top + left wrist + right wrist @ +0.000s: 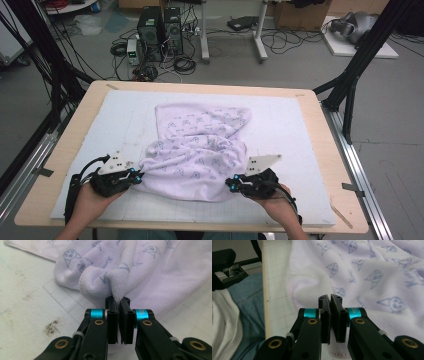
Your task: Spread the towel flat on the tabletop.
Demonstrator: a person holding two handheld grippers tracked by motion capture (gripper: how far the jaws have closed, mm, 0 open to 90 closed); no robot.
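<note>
White padding covers the bench [320, 130], where a crumpled lilac towel [200, 150] lies ahead of both grippers, left fingers [113, 315] and right fingers [325, 315] clamped on its near corners.

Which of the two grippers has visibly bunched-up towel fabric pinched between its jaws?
The left gripper: a gathered fold of the towel rises from its jaws. The right gripper grips a flatter edge.

Pale lilac towel [200, 150] (grey-blue cartoon faces)
</note>
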